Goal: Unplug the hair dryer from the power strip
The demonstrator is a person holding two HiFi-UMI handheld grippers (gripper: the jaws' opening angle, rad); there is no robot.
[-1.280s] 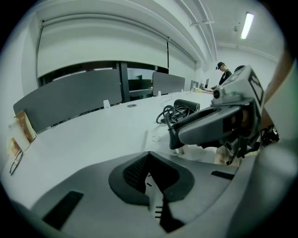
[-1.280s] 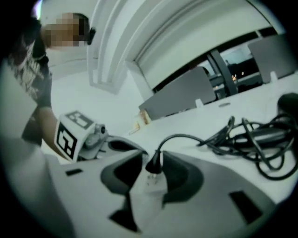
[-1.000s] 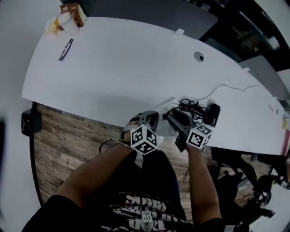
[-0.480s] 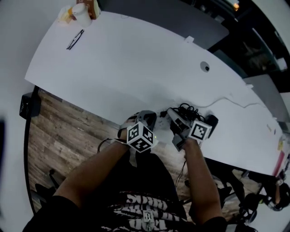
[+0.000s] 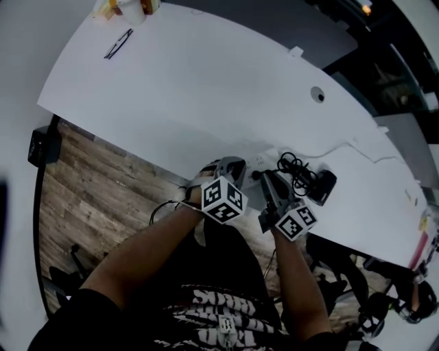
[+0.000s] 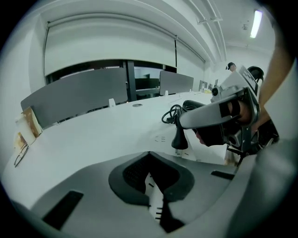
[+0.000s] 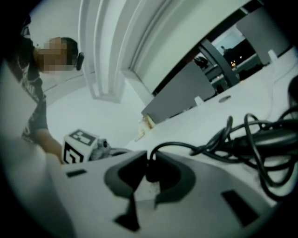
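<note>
A white power strip (image 5: 259, 162) lies near the table's front edge. My left gripper (image 5: 233, 166) is shut on its near end, and the slotted white strip (image 6: 153, 197) shows between the dark pads. My right gripper (image 5: 263, 179) has just closed on the hair dryer's black plug (image 7: 151, 171). In the left gripper view the plug (image 6: 178, 140) stands at the strip's face under the right gripper (image 6: 186, 122); I cannot tell whether its pins are out. The black cord (image 5: 295, 168) runs in a tangle to the black hair dryer (image 5: 322, 186) on the right.
The long white table (image 5: 206, 89) stretches away, with glasses (image 5: 118, 43) and a cup (image 5: 130, 8) at its far left corner. A round cable hole (image 5: 317, 94) and a thin white cable (image 5: 343, 145) lie beyond the dryer. Wooden floor (image 5: 89, 192) lies below the near edge.
My right gripper has drawn back toward me and away from the hair dryer, with the plug and cord coming along. The left gripper stays on the strip.
</note>
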